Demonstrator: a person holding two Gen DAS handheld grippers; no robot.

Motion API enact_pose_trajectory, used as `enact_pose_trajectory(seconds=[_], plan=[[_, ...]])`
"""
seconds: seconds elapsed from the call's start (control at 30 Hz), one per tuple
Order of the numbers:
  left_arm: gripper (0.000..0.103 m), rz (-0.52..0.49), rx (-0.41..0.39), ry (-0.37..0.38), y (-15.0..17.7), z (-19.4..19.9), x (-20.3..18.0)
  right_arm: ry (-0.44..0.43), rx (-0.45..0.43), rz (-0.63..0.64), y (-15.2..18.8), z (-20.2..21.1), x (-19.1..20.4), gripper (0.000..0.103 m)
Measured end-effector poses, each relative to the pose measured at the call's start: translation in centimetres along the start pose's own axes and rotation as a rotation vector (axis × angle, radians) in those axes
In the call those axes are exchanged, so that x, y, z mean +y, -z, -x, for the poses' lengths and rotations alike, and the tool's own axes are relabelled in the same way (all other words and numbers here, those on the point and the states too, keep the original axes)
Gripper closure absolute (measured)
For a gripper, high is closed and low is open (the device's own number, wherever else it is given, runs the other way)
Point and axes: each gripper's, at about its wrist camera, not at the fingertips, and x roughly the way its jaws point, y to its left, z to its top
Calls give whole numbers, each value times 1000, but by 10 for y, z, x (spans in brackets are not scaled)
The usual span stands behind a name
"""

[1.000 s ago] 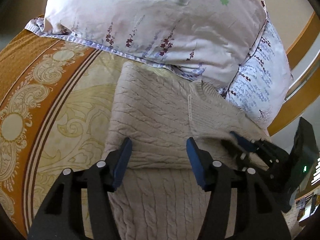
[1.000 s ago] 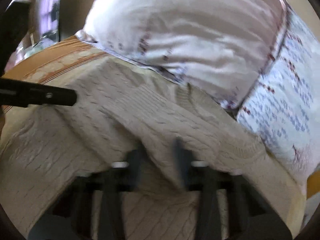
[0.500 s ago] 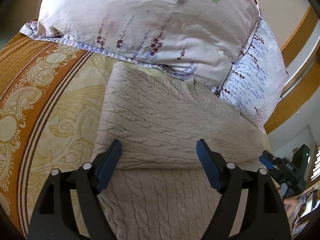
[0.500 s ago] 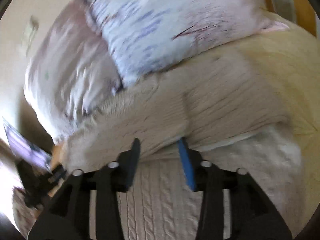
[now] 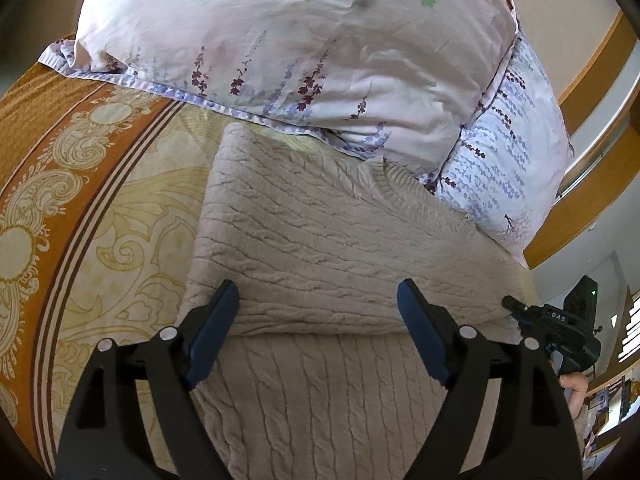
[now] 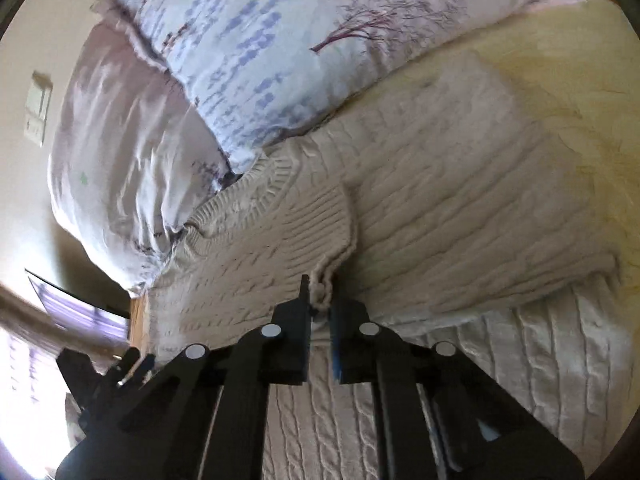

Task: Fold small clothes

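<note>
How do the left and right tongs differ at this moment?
The left tongs are spread wide with nothing between them; the right tongs are pinched shut on the sweater sleeve's ribbed cuff. Left is above the folded edge, right at the cuff. Both are black with blue pads.

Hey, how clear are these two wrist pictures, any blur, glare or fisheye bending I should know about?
Left wrist view: sharp, evenly lit, knit of the sweater crisp, bed border bowed by the fisheye. Right wrist view: softer, the pillows smeared, bright washed-out glare at lower left, yet the right gripper pinching the sweater's edge reads clearly.
</note>
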Motion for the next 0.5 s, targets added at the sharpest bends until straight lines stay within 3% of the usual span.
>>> enact_pose_trajectory(seconds=[0.13, 0.2, 0.3, 0.33, 0.4, 0.47, 0.5], plan=[[22, -4, -8, 42, 4, 17, -2, 64, -126, 35, -5, 20, 4, 96], [22, -21, -18, 39, 10, 28, -1, 156, -85, 57, -4, 9, -1, 96], [23, -31, -17, 22, 21, 40, 4, 155, -27, 21, 0, 2, -13, 93], [23, -29, -11, 24, 24, 43, 6, 142, -32, 15, 0, 7, -13, 89], [25, -23, -1, 28, 32, 50, 10, 104, -59, 25, 2, 27, -16, 60], [27, -21, 7, 34, 43, 59, 16, 74, -87, 37, 7, 46, -21, 47], [27, -17, 9, 37, 47, 62, 18, 56, -89, 42, 10, 59, -27, 46]])
